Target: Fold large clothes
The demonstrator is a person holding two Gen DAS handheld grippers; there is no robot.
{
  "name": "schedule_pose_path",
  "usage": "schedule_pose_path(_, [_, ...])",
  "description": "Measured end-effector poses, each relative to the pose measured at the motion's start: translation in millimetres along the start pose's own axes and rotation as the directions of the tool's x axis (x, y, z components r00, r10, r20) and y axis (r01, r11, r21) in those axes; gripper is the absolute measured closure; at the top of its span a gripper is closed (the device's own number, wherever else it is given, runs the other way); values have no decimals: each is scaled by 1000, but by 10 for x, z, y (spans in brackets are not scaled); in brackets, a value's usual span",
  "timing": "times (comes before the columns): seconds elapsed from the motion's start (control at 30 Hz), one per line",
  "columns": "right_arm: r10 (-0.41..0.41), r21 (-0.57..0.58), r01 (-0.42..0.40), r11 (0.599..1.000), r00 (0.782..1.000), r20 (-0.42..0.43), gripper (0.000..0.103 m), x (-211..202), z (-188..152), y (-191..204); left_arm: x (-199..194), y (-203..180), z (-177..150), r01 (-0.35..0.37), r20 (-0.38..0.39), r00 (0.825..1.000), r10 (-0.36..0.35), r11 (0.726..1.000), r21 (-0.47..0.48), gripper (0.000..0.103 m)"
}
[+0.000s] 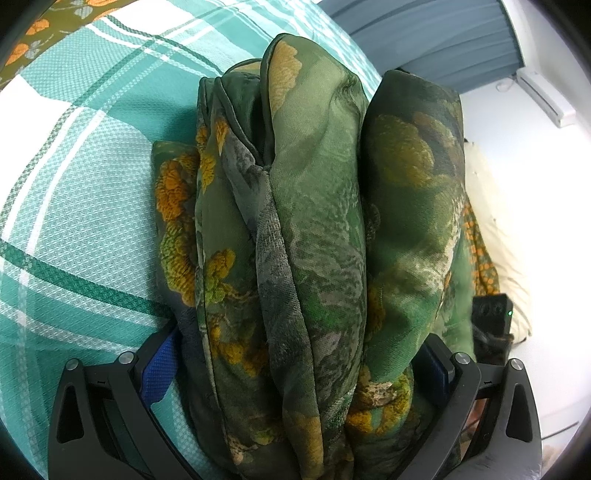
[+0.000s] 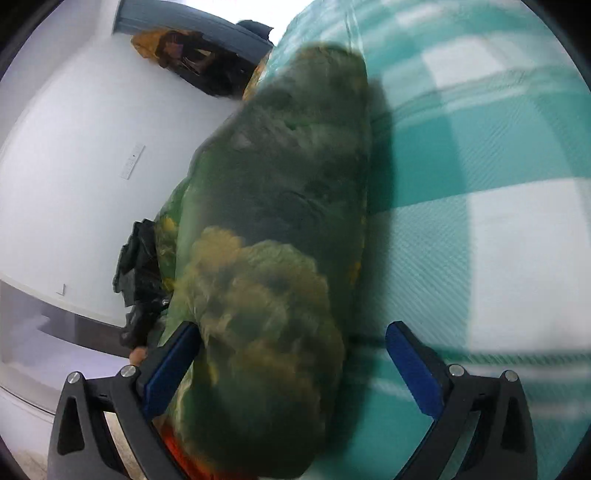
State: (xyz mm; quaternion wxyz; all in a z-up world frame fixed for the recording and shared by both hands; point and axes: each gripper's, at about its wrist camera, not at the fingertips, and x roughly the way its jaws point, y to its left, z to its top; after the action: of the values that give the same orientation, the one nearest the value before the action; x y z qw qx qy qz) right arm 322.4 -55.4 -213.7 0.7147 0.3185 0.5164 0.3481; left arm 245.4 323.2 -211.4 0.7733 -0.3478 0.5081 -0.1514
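A large green garment with orange and yellow flower print (image 1: 310,236) lies bunched in thick folds on a teal and white checked bedspread (image 1: 81,177). My left gripper (image 1: 295,369) has its jaws wide apart around the thick bundle, a blue pad (image 1: 159,373) on each side of it. In the right wrist view the same garment (image 2: 273,236) fills the space between the jaws of my right gripper (image 2: 295,365), which are wide apart; the left pad (image 2: 170,369) touches the cloth, the right pad (image 2: 413,369) stands clear of it. The view is blurred.
The bedspread (image 2: 480,184) fills the right of the right wrist view. A white wall (image 2: 74,166) and a dark hanging bag (image 2: 192,55) are to the left. A blue-grey curtain (image 1: 424,33) and a wall air conditioner (image 1: 543,96) show beyond the bed.
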Motion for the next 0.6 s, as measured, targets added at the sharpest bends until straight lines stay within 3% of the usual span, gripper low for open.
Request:
schedule_pose_path(0.03, [7, -22, -7, 1000, 1000, 7, 26, 14, 19, 63, -3, -5, 4, -4, 4, 1000, 4, 1000, -15, 2])
schedule_pose_path(0.07, [-38, -54, 39, 998, 999, 27, 28, 3, 25, 195, -23, -24, 0, 6, 11, 1000, -5, 1000, -29, 17])
schedule_pose_path(0.17, [-78, -176, 91, 980, 994, 77, 36, -99, -46, 516, -147, -160, -38, 10, 43, 999, -10, 1000, 1, 41])
schedule_pose_path(0.27, [-66, -243, 91, 966, 992, 109, 38, -214, -131, 739, -275, -337, -75, 18, 67, 998, -20, 999, 28, 47])
schedule_pose_path(0.43, [-7, -313, 66, 948, 982, 187, 38, -508, -119, 1003, -400, -711, -6, 61, 112, 991, -69, 995, 73, 47])
schedule_pose_path(0.6, [40, -339, 44, 940, 970, 238, 38, -791, 323, 981, -295, -1157, 592, 78, 159, 982, -100, 988, 136, 47])
